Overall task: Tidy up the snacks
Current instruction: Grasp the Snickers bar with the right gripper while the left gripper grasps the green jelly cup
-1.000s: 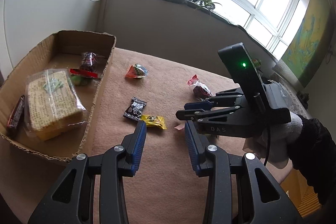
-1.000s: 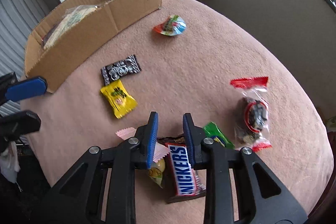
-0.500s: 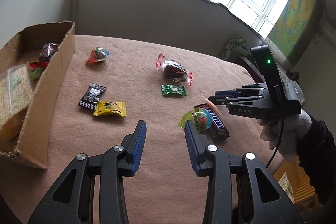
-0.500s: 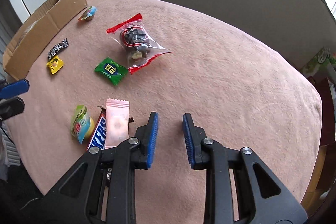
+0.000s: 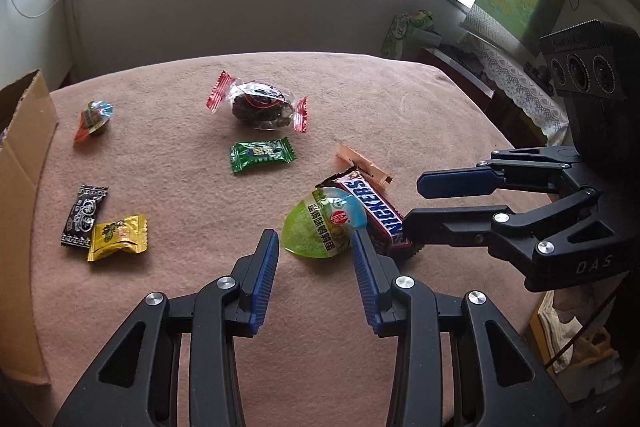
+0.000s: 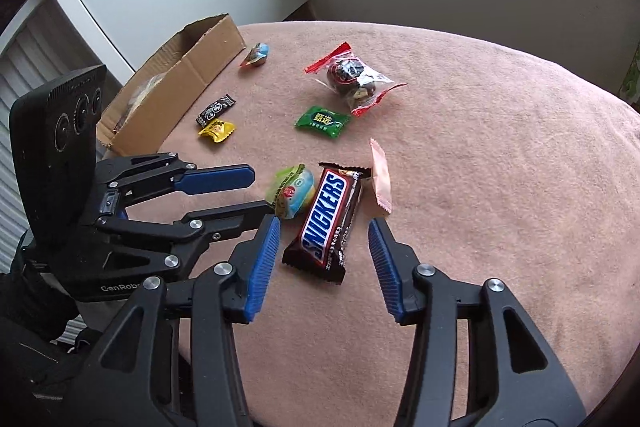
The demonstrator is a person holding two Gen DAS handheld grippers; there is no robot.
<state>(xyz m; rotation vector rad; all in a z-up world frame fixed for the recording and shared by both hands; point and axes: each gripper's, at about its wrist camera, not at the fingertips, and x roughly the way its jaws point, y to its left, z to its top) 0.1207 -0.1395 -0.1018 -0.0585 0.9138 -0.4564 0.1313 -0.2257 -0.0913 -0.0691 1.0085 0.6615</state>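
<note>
One cardboard box holds packets too hidden to identify.

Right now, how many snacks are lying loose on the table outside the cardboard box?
8: Snickers bar, green jelly cup, pink wrapper, green candy, clear dark-snack bag, yellow candy, black candy, red-blue candy. Grippers may hide more.

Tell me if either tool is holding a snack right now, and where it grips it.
Nothing is held. The left tool is open above the green jelly cup; the right tool, jaws opening, straddles the Snickers bar without touching it.
</note>
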